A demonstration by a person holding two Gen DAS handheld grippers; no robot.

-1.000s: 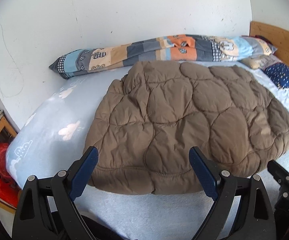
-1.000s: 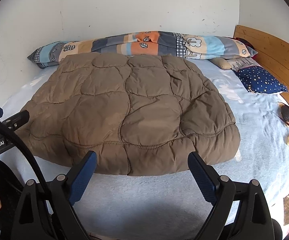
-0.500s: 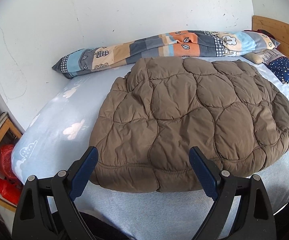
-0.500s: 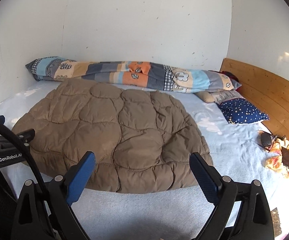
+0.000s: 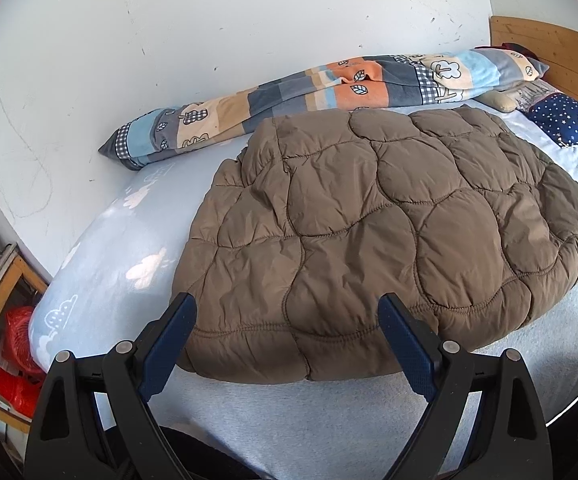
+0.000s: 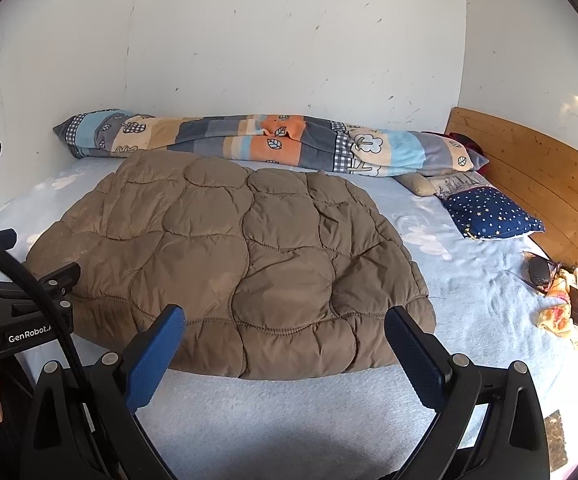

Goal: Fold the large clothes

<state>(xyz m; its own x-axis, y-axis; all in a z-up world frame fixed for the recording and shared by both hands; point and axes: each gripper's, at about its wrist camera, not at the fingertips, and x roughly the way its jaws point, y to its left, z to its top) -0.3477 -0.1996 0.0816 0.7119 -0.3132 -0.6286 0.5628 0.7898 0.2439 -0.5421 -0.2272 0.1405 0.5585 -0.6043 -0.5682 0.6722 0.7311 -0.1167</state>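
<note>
A brown quilted puffer garment (image 5: 377,232) lies folded flat on the light blue bed (image 5: 101,248); it also shows in the right wrist view (image 6: 241,264). My left gripper (image 5: 287,336) is open and empty, held above the garment's near hem at its left part. My right gripper (image 6: 285,344) is open and empty, held above the near hem toward its right part. Neither touches the cloth. The left gripper's body (image 6: 13,312) shows at the left of the right wrist view.
A rolled patchwork blanket (image 6: 265,148) lies along the white wall behind the garment. A starry navy pillow (image 6: 489,216) sits by the wooden headboard (image 6: 537,184). A phone and small items (image 6: 569,300) lie at the right. A red object (image 5: 13,360) sits beside the bed at left.
Both grippers have pulled back and tilted up from the garment over the second, then settled; the garment lies unmoved. Both stay open.
</note>
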